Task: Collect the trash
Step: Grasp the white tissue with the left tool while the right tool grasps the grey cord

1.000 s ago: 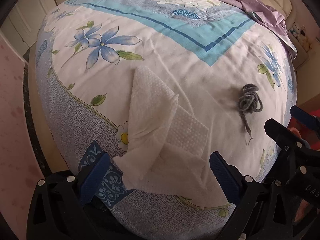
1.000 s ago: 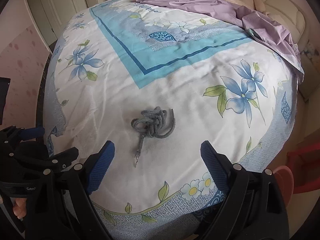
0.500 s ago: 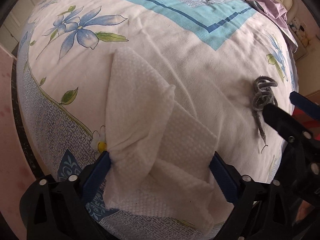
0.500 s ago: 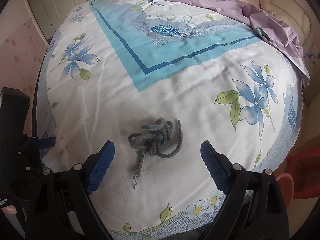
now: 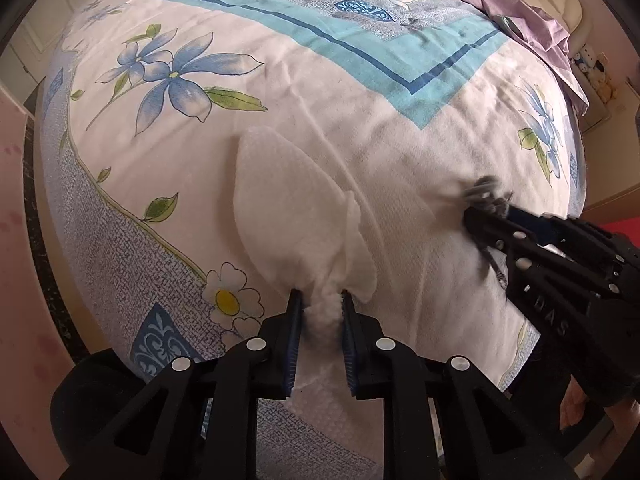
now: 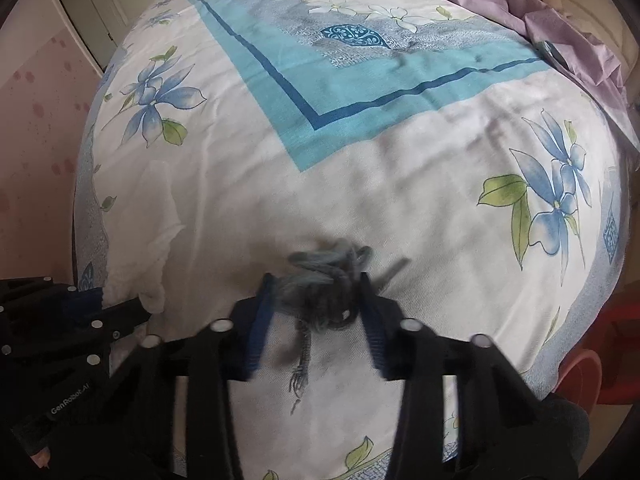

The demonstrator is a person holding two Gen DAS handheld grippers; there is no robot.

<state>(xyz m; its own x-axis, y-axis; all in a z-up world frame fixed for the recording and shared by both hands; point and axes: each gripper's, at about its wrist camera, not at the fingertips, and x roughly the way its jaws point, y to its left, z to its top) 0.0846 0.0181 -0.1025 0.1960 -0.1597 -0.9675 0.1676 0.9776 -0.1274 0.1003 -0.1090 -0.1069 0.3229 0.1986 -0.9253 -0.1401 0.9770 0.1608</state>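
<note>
Both grippers had just snapped closed at lower centre of their views, the left gripper (image 5: 320, 304) pinching the white tissue (image 5: 288, 216) and the right gripper (image 6: 316, 292) clamping the grey yarn tangle (image 6: 328, 280) on the bedspread (image 5: 360, 100), both ready for lifting.

Both wrist views close above bed (image 5: 360, 128)

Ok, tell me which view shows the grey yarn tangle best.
The right wrist view: the grey yarn tangle sits centred, bunched between the right hand-held gripper pads, its tail trailing below. The left wrist view catches only a blurred tuft beyond that gripper's tip.
</note>
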